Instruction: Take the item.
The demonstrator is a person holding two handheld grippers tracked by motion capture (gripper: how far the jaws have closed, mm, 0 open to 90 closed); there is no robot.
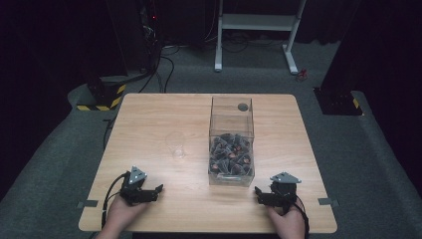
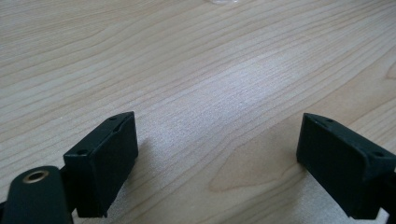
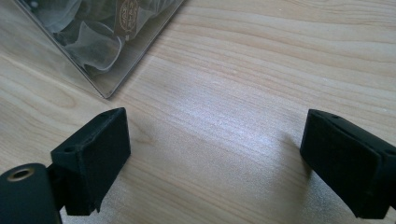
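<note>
Two grippers rest on the near edge of the wooden bench (image 1: 149, 119), both released and grasping nothing. The left gripper (image 1: 149, 191) sits at the near left with its jaws spread wide over bare wood, as the left gripper view shows. The right gripper (image 1: 263, 195) sits at the near right, jaws likewise apart, just short of the clear box's near corner.

The clear box (image 1: 231, 144) stands a little right of the middle of the bench, open at the top and roughly half full of small dark packets (image 1: 230, 152), some with brown labels. A small clear glass (image 1: 178, 147) stands just to its left, apart from it, and looks to be empty.

The step in hand appears to be the first reach: taking one packet out of the box, likely for the glass. To do it well, the right gripper should lift clear of the bench, rise above the box's rim, and come down from over the open top rather than at the wall. It should pick a packet lying uppermost, close on one alone, and keep off the transparent walls, which are hard to judge. The left gripper could steady the glass, since it looks light and easy to tip.
</note>
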